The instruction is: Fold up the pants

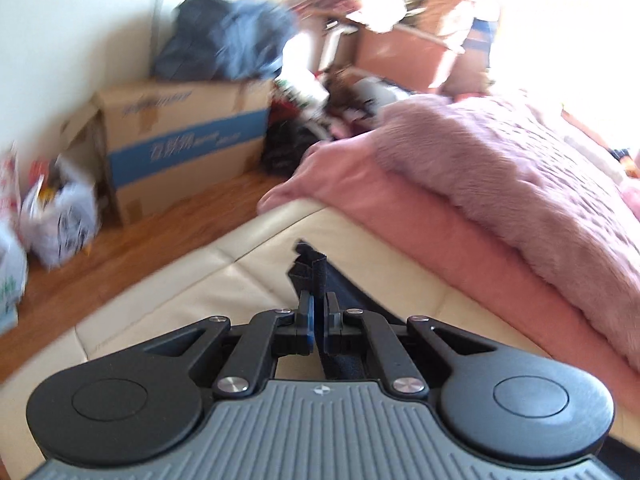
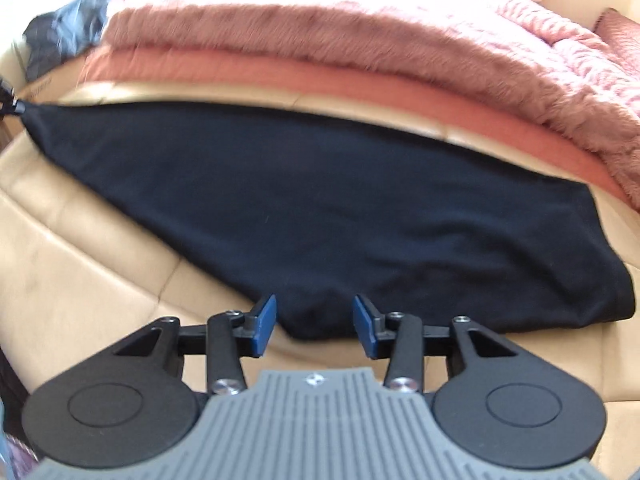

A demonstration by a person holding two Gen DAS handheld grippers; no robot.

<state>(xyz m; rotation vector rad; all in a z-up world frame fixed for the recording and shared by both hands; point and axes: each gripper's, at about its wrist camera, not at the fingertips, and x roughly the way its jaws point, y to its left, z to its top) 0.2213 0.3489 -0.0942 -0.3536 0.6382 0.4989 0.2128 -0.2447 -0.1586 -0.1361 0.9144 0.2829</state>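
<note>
We see the black pants [image 2: 320, 208] spread flat across the cream leather bench [image 2: 80, 248] at the foot of the bed, running from a stretched point at the far left to a wider end at the right. Behind them lie the pink blanket [image 2: 360, 40] and the coral sheet [image 2: 280, 76] under it.

Our right gripper [image 2: 315, 326] hangs just above the near edge of the pants, with its jaws spread and its blue pads [image 2: 264, 328] clear of the cloth. The rounded near fold of the fabric sits between and just ahead of the fingertips, and nothing is pinched there.

Our left gripper [image 1: 319, 314] is clenched on a corner of the pants [image 1: 310, 268]. The dark cloth stands up in a narrow bunch past the fingertips and also trails down below the jaws. In the right wrist view this same corner is the taut point at the far left, pulled up off the bench.

Beyond the left gripper, blurred, we make out a cardboard box [image 1: 180, 140], dark clothes [image 1: 228, 40] piled on it, and plastic bags [image 1: 60, 216] on the wooden floor [image 1: 120, 248].
</note>
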